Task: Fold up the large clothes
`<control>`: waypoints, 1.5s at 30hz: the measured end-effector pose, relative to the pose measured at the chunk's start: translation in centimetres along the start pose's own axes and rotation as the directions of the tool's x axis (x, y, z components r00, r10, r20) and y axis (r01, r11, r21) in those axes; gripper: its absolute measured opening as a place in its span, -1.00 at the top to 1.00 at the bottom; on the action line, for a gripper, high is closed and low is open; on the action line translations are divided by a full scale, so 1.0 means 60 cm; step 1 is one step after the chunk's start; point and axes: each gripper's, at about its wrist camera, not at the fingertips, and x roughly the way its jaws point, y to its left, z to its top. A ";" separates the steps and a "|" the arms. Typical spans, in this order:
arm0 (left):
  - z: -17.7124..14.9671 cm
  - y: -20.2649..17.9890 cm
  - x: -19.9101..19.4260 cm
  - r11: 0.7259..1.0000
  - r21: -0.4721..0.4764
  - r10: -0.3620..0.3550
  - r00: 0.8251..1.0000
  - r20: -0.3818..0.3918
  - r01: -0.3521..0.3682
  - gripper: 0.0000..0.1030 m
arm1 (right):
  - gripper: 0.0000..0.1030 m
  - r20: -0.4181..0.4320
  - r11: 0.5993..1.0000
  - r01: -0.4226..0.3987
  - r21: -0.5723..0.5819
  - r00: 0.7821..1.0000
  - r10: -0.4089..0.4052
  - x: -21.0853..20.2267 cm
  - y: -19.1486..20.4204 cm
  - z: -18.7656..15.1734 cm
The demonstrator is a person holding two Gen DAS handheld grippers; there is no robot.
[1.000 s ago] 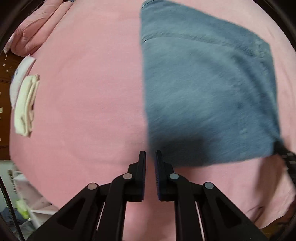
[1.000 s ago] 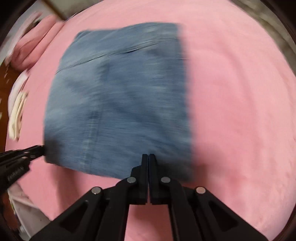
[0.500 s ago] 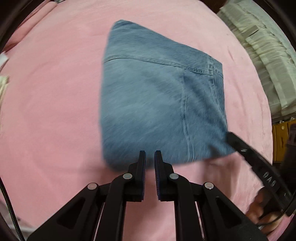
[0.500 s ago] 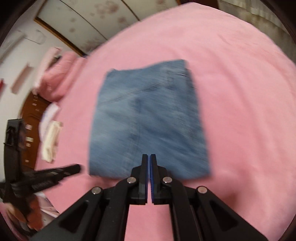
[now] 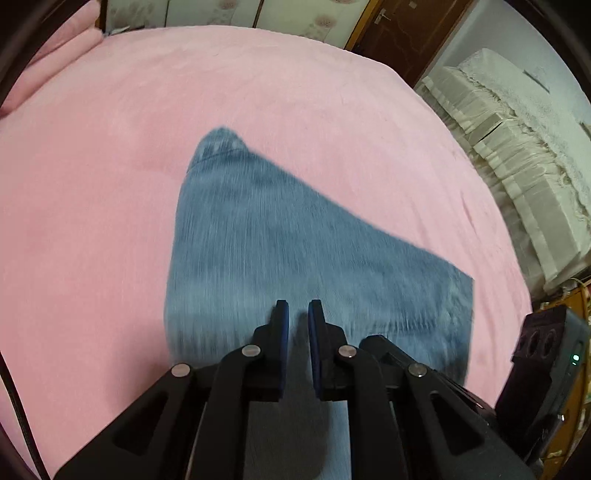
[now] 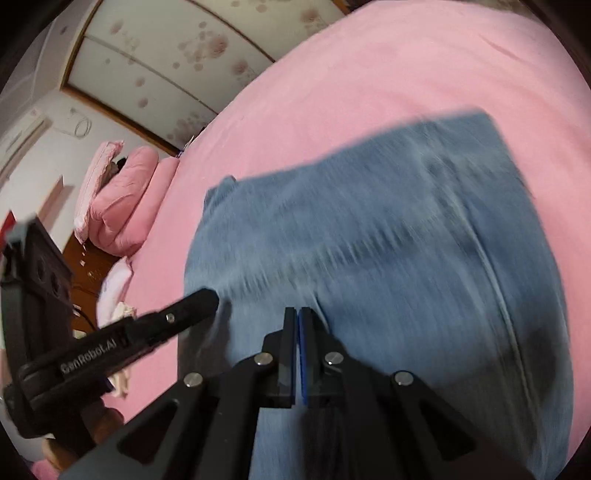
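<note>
While both grippers point down over the bed, I see my left gripper (image 5: 295,308) nearest in its own view, its fingers standing a narrow slit apart with nothing pinched between the blue pads; only denim shows through the gap. My right gripper (image 6: 297,314) has its fingers pressed together, and I see no cloth caught between them. Under both lie the jeans (image 5: 280,243), folded into a flat blue block on the pink bedspread (image 5: 92,221), their near edge running beneath the fingertips and out of sight below. From the right wrist view the left gripper reaches in from the left side, its tip at the jeans' left edge; whether it touches the cloth I cannot tell through the blur. Beyond the jeans the bedspread stretches bare to the far edge. Pink pillows (image 6: 122,206) sit at the head of the bed, with a floral wardrobe (image 6: 166,66) behind. Off to the right in the left view, a pile of pale folded bedding (image 5: 517,166) lies beside a brown door (image 5: 406,33).
</note>
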 end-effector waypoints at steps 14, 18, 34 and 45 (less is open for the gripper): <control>0.010 0.039 -0.007 0.997 -0.018 0.080 0.997 -0.009 -0.081 0.87 | 1.00 0.142 0.961 0.274 -0.045 0.954 -0.265 -0.031 -0.035 0.053; -0.047 0.048 -0.039 0.995 -0.076 0.070 0.998 -0.004 -0.070 0.87 | 1.00 0.044 0.962 0.269 -0.038 0.963 -0.267 -0.044 -0.044 0.009; -0.212 -0.005 -0.144 0.973 -0.033 0.207 0.928 -0.310 -0.228 0.65 | 0.91 -0.218 0.912 0.399 -0.096 0.885 -0.411 -0.183 -0.004 -0.170; -0.251 -0.087 -0.290 0.959 0.012 0.277 0.926 -0.255 -0.283 -0.69 | 0.07 -0.310 0.946 0.314 -0.076 0.895 -0.322 -0.299 0.048 -0.183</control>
